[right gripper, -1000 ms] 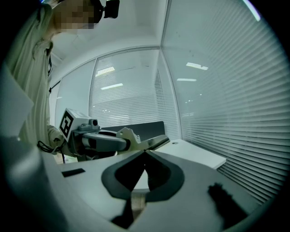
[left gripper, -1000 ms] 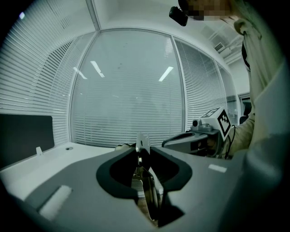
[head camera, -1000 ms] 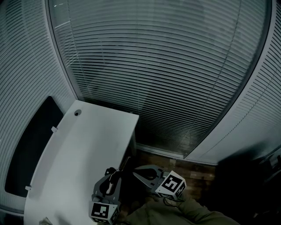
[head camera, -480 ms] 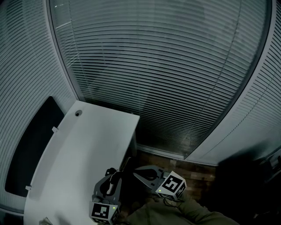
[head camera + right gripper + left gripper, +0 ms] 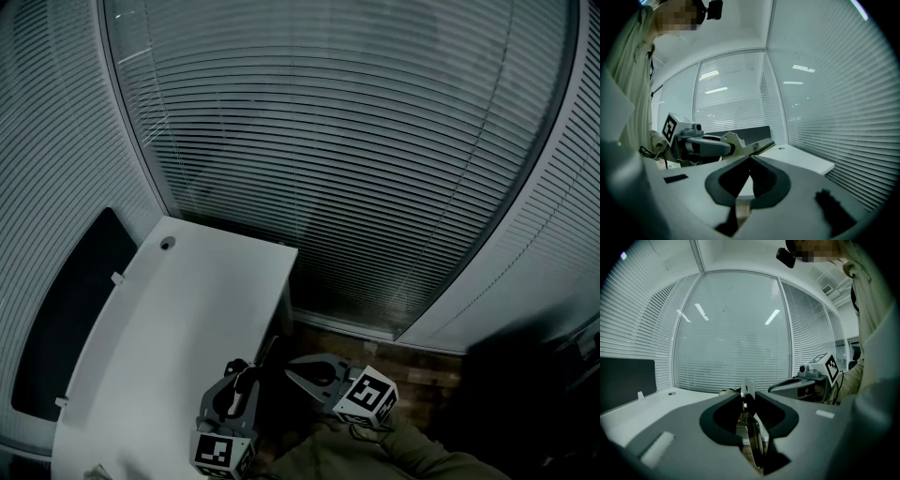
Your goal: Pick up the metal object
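Observation:
My left gripper (image 5: 246, 369) hangs just off the near right edge of the white table (image 5: 187, 309). It is shut on a thin, flat metal object (image 5: 746, 391) that stands upright between its jaws (image 5: 747, 398) and sticks out past the tips; the head view shows it as a dark sliver (image 5: 270, 349). My right gripper (image 5: 291, 367) is close beside it on the right, with its jaws pointing toward the left one. Its jaws (image 5: 750, 159) are shut with nothing between them. The right gripper view shows the left gripper's tip with the metal piece (image 5: 757, 147).
Closed window blinds (image 5: 356, 159) curve around the far side. A dark panel (image 5: 70, 309) runs along the table's left edge, and a round cable hole (image 5: 167, 243) sits at its far corner. Wooden floor (image 5: 412, 361) lies to the right of the table. A sleeve (image 5: 375, 457) fills the bottom.

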Demonstrator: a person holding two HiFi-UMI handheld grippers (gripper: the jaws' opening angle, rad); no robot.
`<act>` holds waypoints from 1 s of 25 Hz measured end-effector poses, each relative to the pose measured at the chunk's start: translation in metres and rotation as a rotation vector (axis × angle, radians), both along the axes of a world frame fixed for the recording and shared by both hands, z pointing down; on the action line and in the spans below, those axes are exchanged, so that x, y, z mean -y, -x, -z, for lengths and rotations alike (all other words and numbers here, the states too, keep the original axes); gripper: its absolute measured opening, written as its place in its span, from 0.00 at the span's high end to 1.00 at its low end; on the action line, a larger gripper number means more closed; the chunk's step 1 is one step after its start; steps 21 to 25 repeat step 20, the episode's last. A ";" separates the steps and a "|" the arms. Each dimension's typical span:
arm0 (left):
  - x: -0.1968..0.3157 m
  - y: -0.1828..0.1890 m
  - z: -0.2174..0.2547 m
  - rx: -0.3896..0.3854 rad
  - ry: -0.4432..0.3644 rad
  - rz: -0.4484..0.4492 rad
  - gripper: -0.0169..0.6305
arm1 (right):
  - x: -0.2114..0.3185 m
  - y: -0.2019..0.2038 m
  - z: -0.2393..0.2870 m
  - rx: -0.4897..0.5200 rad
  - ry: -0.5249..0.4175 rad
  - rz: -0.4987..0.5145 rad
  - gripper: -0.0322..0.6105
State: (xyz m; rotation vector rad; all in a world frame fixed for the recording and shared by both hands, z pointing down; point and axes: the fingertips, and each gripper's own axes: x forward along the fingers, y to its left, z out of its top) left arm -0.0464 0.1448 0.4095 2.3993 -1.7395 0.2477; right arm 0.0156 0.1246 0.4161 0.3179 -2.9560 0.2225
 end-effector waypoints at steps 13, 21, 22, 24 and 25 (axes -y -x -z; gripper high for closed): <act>0.014 -0.020 0.008 -0.035 -0.009 -0.023 0.82 | 0.012 -0.019 0.001 0.012 -0.011 -0.011 0.94; 0.017 -0.036 -0.010 -0.085 0.038 -0.006 0.82 | 0.016 -0.031 -0.016 0.012 0.002 0.013 0.94; 0.017 -0.036 -0.010 -0.085 0.038 -0.006 0.82 | 0.016 -0.031 -0.016 0.012 0.002 0.013 0.94; 0.017 -0.036 -0.010 -0.085 0.038 -0.006 0.82 | 0.016 -0.031 -0.016 0.012 0.002 0.013 0.94; 0.017 -0.036 -0.010 -0.085 0.038 -0.006 0.82 | 0.016 -0.031 -0.016 0.012 0.002 0.013 0.94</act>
